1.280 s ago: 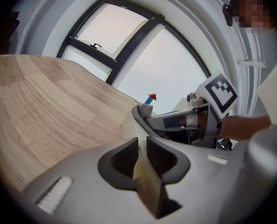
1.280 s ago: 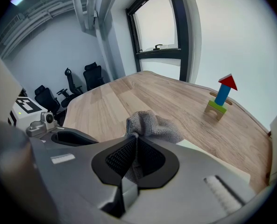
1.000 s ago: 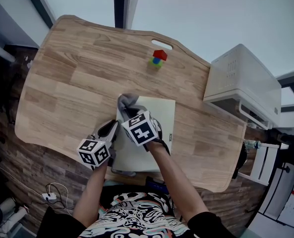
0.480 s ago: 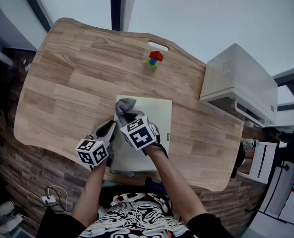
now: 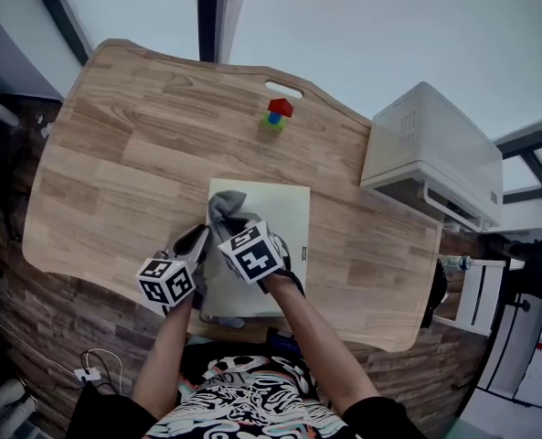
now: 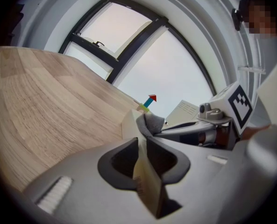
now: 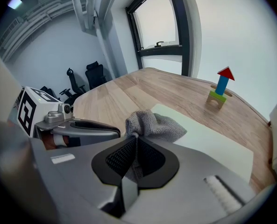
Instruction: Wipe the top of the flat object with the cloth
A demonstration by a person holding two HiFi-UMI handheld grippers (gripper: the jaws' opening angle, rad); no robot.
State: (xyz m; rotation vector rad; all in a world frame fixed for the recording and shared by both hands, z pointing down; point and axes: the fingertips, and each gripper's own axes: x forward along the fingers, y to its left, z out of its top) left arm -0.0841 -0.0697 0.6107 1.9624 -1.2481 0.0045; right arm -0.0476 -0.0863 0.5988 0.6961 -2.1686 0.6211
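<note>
So, the flat board [image 5: 284,210] is laid on the wooden table [image 5: 124,154], pale cream, around the near middle of it. Its left edge is clamped by the left gripper [image 6: 142,148]; in the left gripper view the cream edge is wedged right between the two jaws, pressed on from both sides. The grey cloth [image 7: 153,125] is pinched by the right gripper [image 7: 134,146], jaws squeezed together on a fold of it; the rest is bunched up in a lump just past the tips, over the board's far-left part. It looks like the lump is resting on the board's top, but how firmly it's pressed down can't really be told from these angles. The two grippers are held close side by side, left one at the board's edge, right one above the board. A little toy block tower [image 5: 277,114] (red roof, blue post, green base) is stood upright further back on the table, well apart from the board. A white box [image 5: 426,149] is parked at the table's right side.
</note>
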